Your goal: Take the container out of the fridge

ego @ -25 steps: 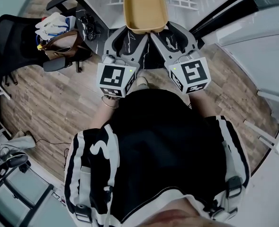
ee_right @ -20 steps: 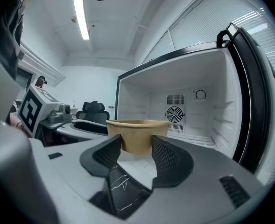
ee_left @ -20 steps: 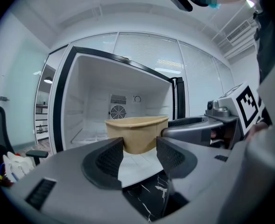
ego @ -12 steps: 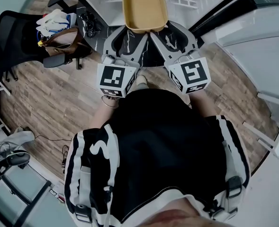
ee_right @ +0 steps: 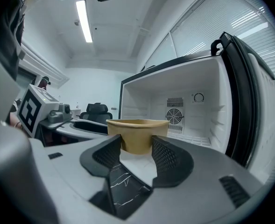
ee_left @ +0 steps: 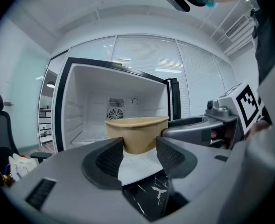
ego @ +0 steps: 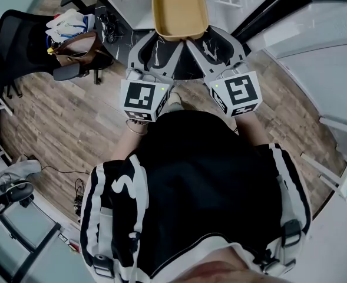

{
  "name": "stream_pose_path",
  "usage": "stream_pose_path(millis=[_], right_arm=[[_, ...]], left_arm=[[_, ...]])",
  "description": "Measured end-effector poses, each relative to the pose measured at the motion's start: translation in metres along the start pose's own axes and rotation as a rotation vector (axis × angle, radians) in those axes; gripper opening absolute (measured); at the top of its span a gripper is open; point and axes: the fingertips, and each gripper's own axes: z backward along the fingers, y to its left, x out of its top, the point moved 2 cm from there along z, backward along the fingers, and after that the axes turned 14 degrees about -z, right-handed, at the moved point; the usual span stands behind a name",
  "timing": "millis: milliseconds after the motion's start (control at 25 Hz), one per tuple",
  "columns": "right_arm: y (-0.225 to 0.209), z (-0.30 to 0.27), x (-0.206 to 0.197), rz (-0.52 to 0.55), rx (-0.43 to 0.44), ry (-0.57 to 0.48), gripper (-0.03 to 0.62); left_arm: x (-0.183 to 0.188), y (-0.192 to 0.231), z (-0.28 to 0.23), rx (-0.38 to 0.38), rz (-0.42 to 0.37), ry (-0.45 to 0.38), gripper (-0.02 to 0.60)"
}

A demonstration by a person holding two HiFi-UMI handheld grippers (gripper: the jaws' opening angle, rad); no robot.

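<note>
The left gripper [ee_left: 140, 153] has its jaws drawn partway in, and they appear to pinch one near corner of a tan, open-topped container [ee_left: 137, 129]. The right gripper [ee_right: 136, 152] grips the other near corner in the same way. The two grippers angle inward to meet at the container's near edge. The container is empty and sits level at the mouth of an open white fridge [ee_right: 174, 92], just above or on its white shelf [ee_left: 137, 164]; contact cannot be told. To do this step well, both grippers likely need to pull back together at equal speed, holding the rim level. The thin wall may flex or slip if one side leads.
</note>
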Motion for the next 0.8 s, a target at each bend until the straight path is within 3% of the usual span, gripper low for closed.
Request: stream_pose_path(millis=[800], right_arm=[[0.011, 0.036, -0.001, 0.021, 0.026, -0.009, 0.216]], left_arm=[[0.013, -0.030, 0.022, 0.028, -0.013, -0.010, 0.227]])
